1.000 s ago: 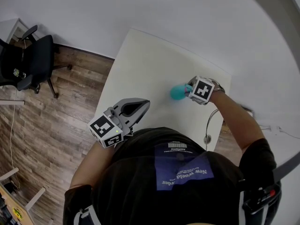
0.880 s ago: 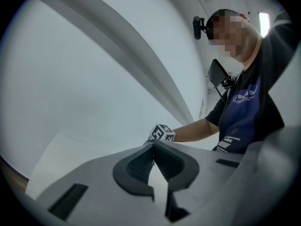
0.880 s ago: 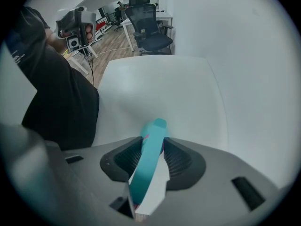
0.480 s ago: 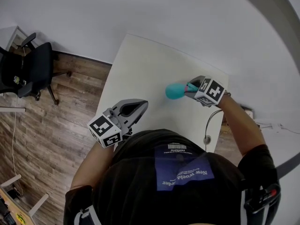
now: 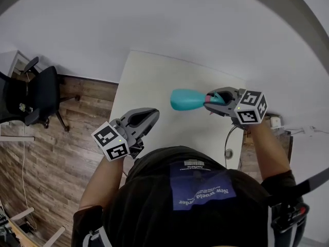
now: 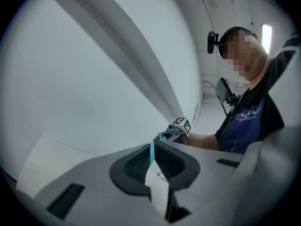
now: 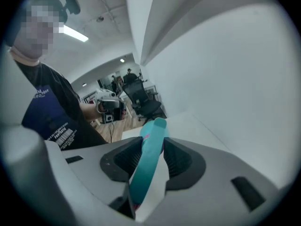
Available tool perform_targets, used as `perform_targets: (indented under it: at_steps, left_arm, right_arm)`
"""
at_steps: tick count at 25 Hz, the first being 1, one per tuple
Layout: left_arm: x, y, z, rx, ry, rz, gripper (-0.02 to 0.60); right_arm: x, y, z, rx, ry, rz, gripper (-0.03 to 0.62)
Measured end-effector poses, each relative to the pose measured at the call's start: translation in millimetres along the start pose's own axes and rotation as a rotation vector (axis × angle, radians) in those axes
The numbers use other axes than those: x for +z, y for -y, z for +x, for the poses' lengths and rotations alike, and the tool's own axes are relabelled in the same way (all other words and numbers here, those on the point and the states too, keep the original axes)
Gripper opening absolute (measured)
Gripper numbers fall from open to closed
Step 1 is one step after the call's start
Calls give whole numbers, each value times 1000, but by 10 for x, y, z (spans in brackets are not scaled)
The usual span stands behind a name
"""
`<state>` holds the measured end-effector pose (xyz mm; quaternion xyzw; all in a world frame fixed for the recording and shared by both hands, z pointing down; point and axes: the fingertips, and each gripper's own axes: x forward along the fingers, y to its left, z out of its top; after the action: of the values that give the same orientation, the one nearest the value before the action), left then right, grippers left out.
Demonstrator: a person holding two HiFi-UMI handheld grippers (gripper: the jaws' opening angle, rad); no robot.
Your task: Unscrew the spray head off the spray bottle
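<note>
A teal spray bottle (image 5: 187,99) hangs level above the white table (image 5: 154,76), its wide end pointing left. My right gripper (image 5: 212,100) is shut on the bottle's narrow end, and the spray head is hidden between the jaws. In the right gripper view the teal bottle (image 7: 149,159) runs between both pads and out past the tips of the right gripper (image 7: 157,142). My left gripper (image 5: 149,116) hovers at the table's near left edge, shut and empty, well apart from the bottle. In the left gripper view the left gripper (image 6: 153,149) has its jaws pressed together.
A black office chair (image 5: 31,94) stands on the wood floor at the left. A cable (image 5: 230,138) hangs off the table's right side by a socket (image 5: 275,121). White walls rise behind the table.
The right gripper has lifted and turned the bottle, so its body now points left and shows at full length. The left gripper has barely moved.
</note>
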<state>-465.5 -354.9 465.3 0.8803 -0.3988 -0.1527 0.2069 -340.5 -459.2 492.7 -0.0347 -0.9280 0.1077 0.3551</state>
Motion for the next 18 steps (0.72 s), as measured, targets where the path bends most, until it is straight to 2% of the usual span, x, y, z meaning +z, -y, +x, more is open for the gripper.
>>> perform_targets:
  at_steps: [1, 4, 8, 12, 18]
  left_arm:
    - [35, 40, 40, -13, -1, 0, 9]
    - [93, 287, 213, -67, -19, 11, 102]
    - [186, 439, 355, -119, -60, 57, 212]
    - [277, 442, 453, -151, -108, 86, 323]
    - [353, 509, 658, -219, -160, 99, 470]
  right_arm:
    - [54, -41, -99, 10, 54, 15, 141]
    - [137, -234, -474, 44, 201, 43, 141]
    - [250, -435, -712, 102, 329, 53, 141]
    - [390, -549, -784, 169, 409, 59, 141]
    - [520, -667, -851, 254, 460, 43, 141]
